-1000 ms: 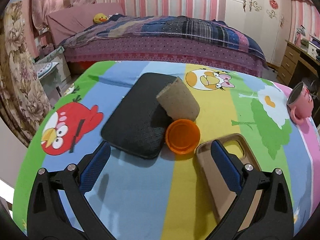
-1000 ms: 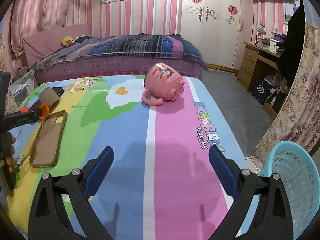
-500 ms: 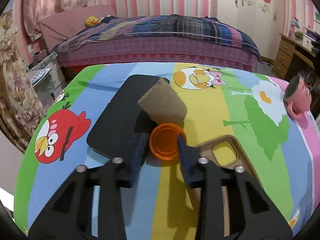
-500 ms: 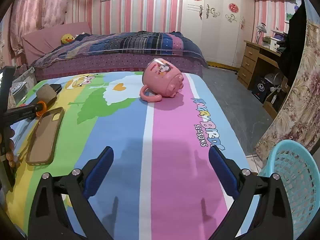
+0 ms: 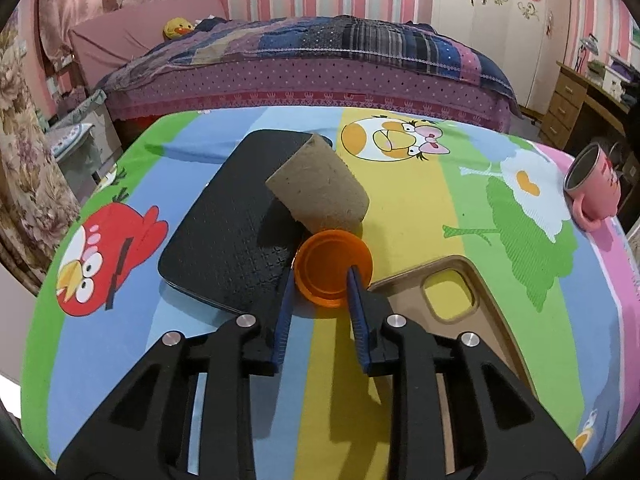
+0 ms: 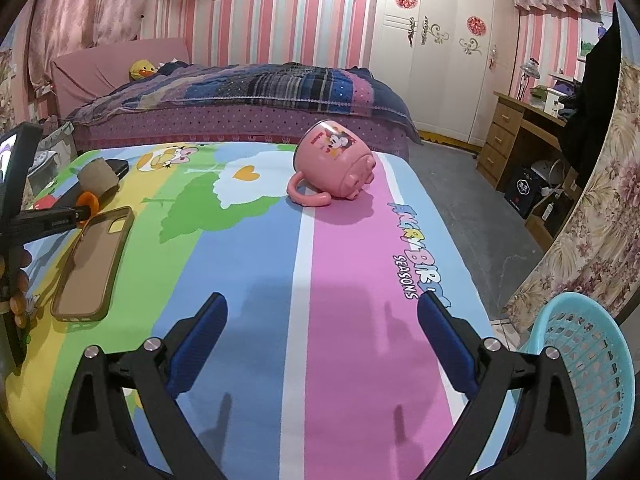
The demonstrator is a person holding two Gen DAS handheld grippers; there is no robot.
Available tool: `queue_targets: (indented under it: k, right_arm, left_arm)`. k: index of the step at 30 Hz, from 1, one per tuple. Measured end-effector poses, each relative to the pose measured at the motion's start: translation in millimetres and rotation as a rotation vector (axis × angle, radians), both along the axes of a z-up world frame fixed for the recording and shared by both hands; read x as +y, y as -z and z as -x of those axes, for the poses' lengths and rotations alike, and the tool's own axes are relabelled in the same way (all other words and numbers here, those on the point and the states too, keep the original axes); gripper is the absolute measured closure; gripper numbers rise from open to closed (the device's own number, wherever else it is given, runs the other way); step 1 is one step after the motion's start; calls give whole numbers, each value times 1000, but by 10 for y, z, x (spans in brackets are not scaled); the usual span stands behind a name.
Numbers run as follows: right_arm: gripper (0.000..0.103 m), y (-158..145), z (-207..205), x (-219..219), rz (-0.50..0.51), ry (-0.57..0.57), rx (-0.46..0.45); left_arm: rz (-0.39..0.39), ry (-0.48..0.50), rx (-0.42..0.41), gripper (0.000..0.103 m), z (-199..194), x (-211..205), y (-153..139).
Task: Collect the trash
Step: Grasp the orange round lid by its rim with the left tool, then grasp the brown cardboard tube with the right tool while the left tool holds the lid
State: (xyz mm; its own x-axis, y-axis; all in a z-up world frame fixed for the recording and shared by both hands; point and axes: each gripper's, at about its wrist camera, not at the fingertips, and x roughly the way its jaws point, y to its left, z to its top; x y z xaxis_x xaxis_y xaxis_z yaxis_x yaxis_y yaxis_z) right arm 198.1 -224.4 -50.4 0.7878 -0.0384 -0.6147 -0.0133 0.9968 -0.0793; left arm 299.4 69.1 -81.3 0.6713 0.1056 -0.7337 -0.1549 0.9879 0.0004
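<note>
Pink-striped walls, a white wardrobe and a bed (image 5: 320, 52) under a plaid quilt fill the room behind a bench (image 5: 400, 184) covered with a bright cartoon-bird cloth in green, blue, yellow and pink stripes. Near the bench's middle, a round orange plastic lid (image 5: 332, 266) lies open side up, and the left gripper (image 5: 320, 280) is clenched on it: one blue pad sits against the lid's outer wall on the left, the other reaches inside its rim on the right. Touching the lid's far edge, a brown cardboard tube (image 5: 318, 192) lies on its side, partly resting on a flat black textured pad (image 5: 232, 232) that extends to the left. Just right of the lid lies an empty tan phone case (image 5: 452, 292), inside facing up, its camera cutout showing the yellow stripe beneath.

Toward the bench's right side, a pink cartoon-printed mug (image 6: 334, 168) lies tipped over on the pink stripe, handle against the cloth. The right gripper (image 6: 322, 328) hangs released above the blue and pink stripes, jaws spread wide with nothing between them, well apart from the mug. Beside the bench's right corner stands a light blue perforated plastic basket (image 6: 588, 360). A hand (image 6: 18, 276) shows at the far left edge of the right wrist view, gripping the left tool.
</note>
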Motion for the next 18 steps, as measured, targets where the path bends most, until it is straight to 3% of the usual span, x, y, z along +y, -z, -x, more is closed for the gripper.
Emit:
queue_targets:
  k: [5,6,10,11,14,18]
  right_arm:
    - [9,-3,0,-12,-3,1,-1]
    - [9,-2,-1,-14,-3,1,-1]
    - [9,-9,-1,-29,-1,1,-3]
    - [9,-12,-2,-32,-1,2,-3]
    - [9,-22,5,-42,2,2,-5]
    - [9,-24,6,-42,5,1,-6]
  left_arm:
    - [26,11,-5,79,4,16,3]
    - [46,21,-5,90,7,28,8]
    - [69,30,-15,96,34,61,-19]
    - [74,41,-18,102,48,59,-38]
    - [97,76,-13,103,77,26,-65]
    - [44,117,-28,103,164,-113,-160]
